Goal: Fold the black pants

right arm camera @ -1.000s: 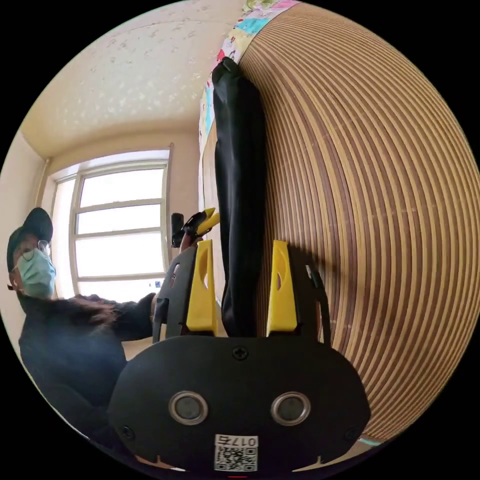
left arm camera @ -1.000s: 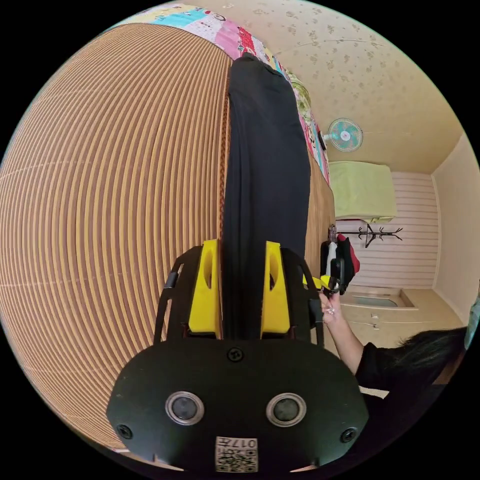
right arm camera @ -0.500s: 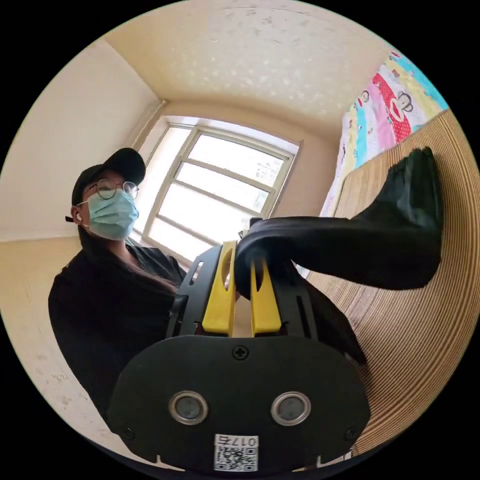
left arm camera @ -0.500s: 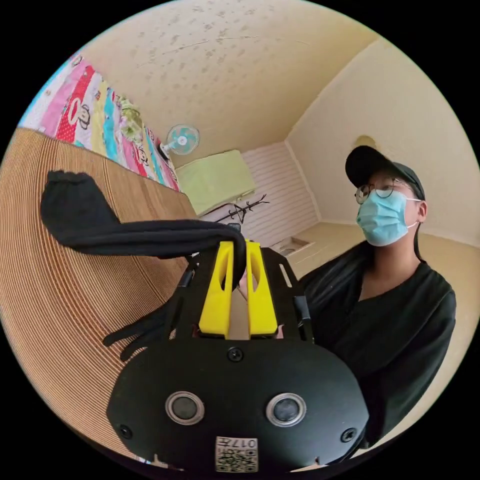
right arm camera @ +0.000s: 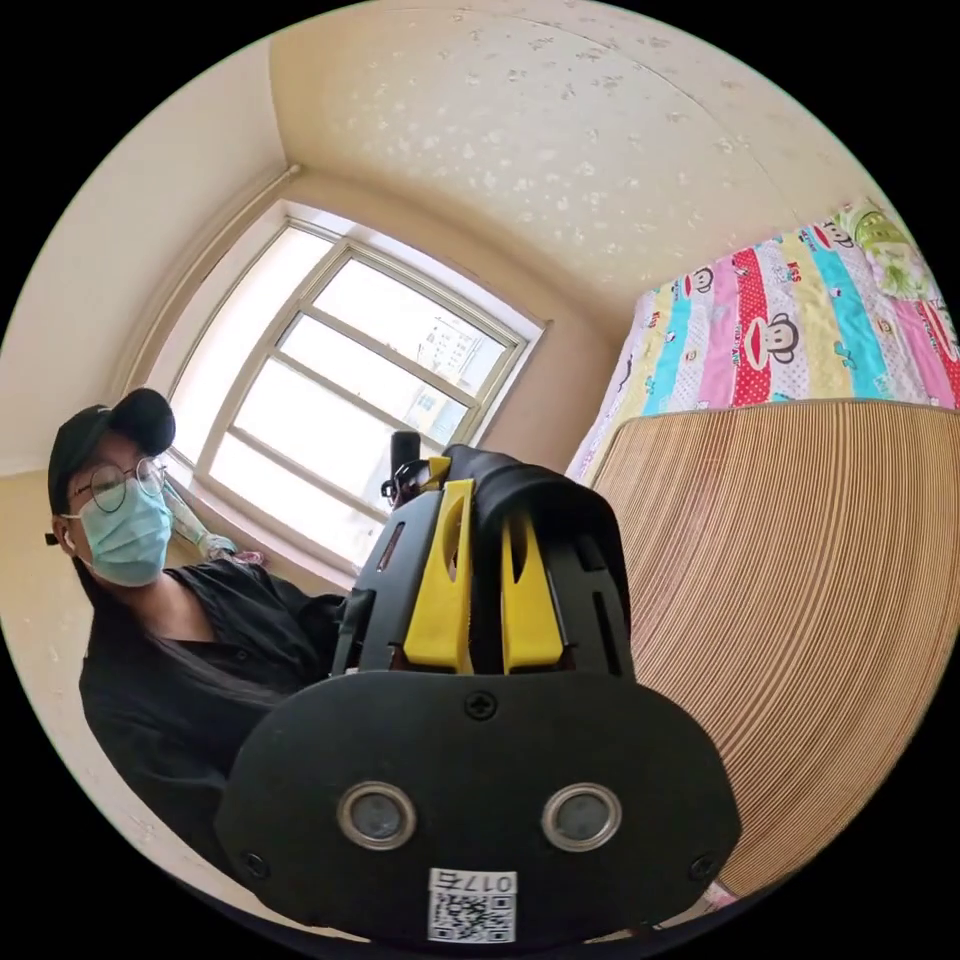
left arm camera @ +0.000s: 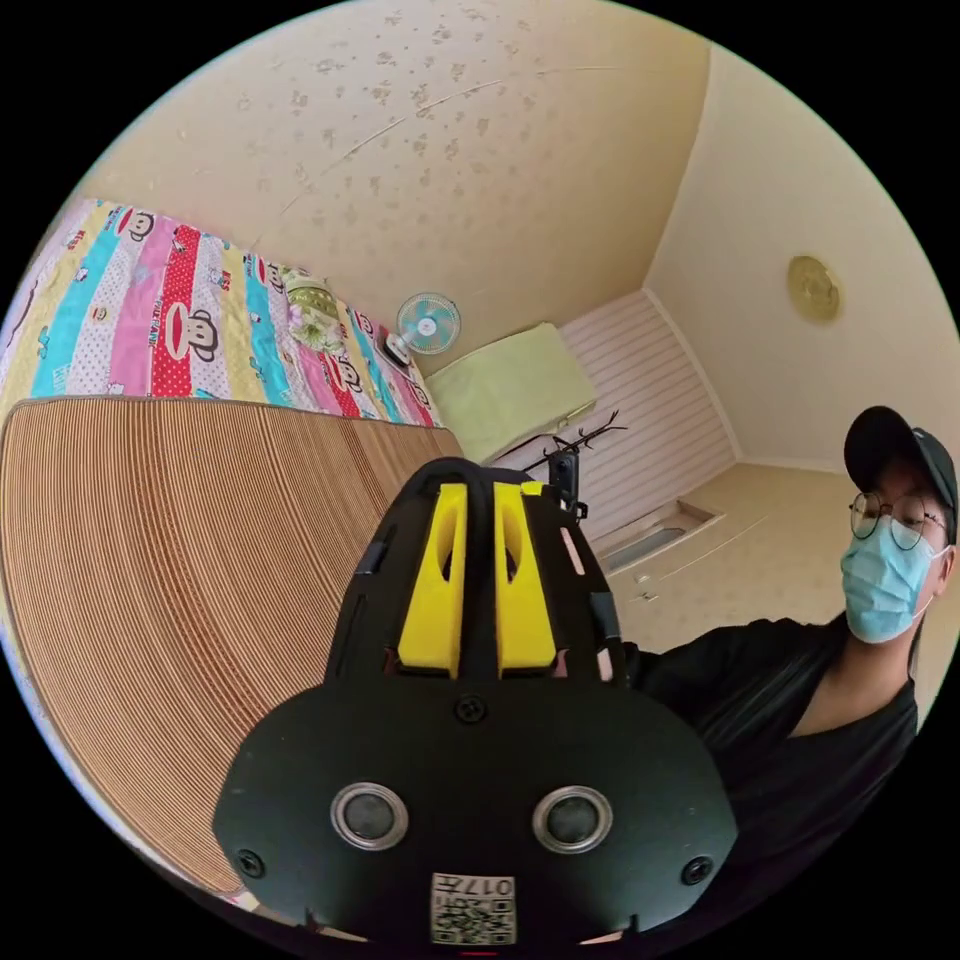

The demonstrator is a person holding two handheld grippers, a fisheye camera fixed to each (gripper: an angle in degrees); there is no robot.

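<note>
Your left claw (left arm camera: 471, 500) has its yellow jaws drawn almost together, with a thin fold of the pants (left arm camera: 478, 478) pinched between them and draped over the tips. Your right claw (right arm camera: 487, 500) is just as narrow and grips a thicker bunch of the pants (right arm camera: 530, 500), which humps over the tips and falls away on the far side. Both cameras tilt upward toward the ceiling and you, so the rest of the garment hangs out of sight; how it lies below cannot be told. The mat (left arm camera: 170, 560) beside the claws, striped brown and laid over the bright sheet (left arm camera: 170, 320), carries no cloth where it can be seen, so the pants seem to be lifted off it. Judging from that, the fold is in mid-air: the cloth is gathered in both claws, but nothing is laid flat yet. What remains is to bring the held end down onto the mat, align the edges, let go, and likely fold once more.
</note>
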